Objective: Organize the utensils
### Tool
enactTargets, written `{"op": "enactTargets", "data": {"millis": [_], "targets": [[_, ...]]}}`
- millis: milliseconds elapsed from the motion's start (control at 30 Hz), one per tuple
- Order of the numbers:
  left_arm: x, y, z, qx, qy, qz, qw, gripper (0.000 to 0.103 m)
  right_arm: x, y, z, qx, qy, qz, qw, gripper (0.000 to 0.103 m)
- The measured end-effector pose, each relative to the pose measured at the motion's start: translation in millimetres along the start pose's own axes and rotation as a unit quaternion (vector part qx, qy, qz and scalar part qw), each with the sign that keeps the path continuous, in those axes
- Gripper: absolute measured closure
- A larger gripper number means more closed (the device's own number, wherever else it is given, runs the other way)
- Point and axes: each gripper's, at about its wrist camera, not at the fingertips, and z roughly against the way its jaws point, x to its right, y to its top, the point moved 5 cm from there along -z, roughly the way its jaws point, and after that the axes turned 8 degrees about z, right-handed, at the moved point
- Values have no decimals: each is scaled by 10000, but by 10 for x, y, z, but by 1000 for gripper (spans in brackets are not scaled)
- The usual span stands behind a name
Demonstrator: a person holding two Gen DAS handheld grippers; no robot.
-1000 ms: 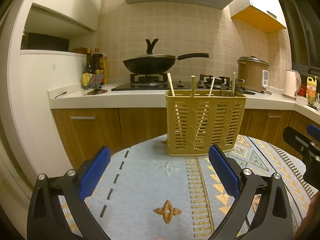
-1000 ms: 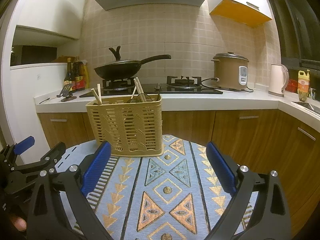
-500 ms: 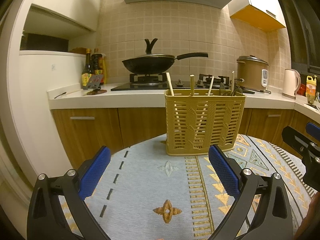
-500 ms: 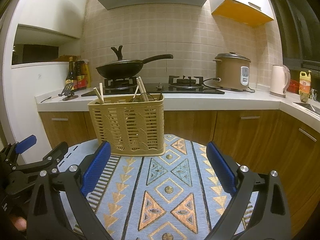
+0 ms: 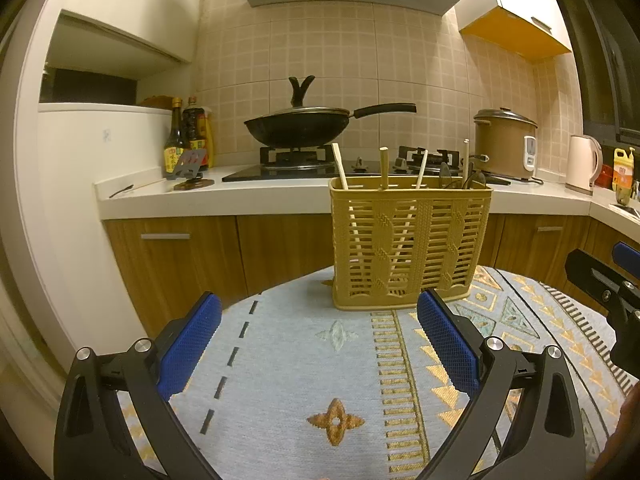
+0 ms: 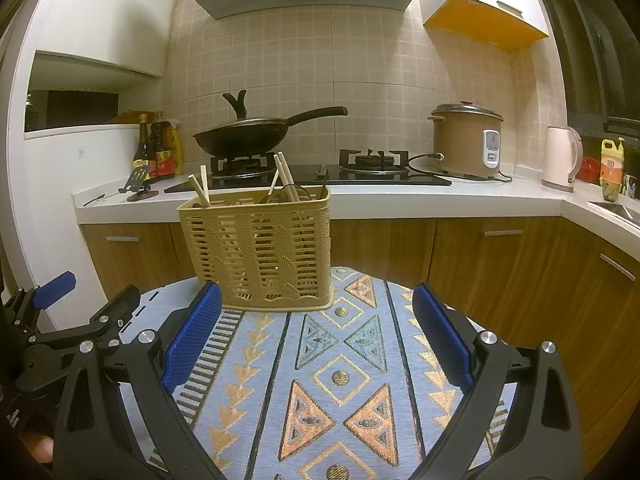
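A tan slotted utensil basket (image 5: pixel 410 240) stands upright at the far edge of a round table with a patterned blue cloth (image 5: pixel 320 360). It also shows in the right wrist view (image 6: pixel 258 246). Several wooden chopsticks (image 5: pixel 340 166) and dark utensils (image 5: pixel 446 174) stick up out of it. My left gripper (image 5: pixel 318 340) is open and empty, hovering over the cloth short of the basket. My right gripper (image 6: pixel 316 336) is open and empty, also short of the basket. Each gripper shows at the edge of the other's view.
Behind the table runs a kitchen counter (image 5: pixel 240 196) with a gas hob and a black wok (image 5: pixel 300 128). Sauce bottles (image 5: pixel 188 140) stand at its left, a brown rice cooker (image 5: pixel 504 144) and a white kettle (image 5: pixel 584 164) at its right. Wooden cabinets (image 6: pixel 480 264) lie below.
Both views have shifted very slightly; the basket sits a touch further right in the right wrist view. Both grippers stay open and empty.
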Motion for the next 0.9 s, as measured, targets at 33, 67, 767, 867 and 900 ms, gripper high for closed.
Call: {"op": "enactTargets", "data": {"millis": [33,67,767,867,900], "targets": [[0,-1,0,-4,1,-2,10000,8,-1,1,1,0,4,-5,10000,11],[1,-4,2,-8,3,0,10000,8,0,1,3,1,8,-12,10000,11],[-27,-3,-7,-53,40,-12,10000,8,3,2,9,-7,11,-47,10000,9],[-26,3,-9,-58,34,-7,10000,8,8,2,3,-11,10,-43,10000,9],[-19,3,-8,-55,34,-5,10000,8,5,-3,0,-17,8,-38,10000,9]]}}
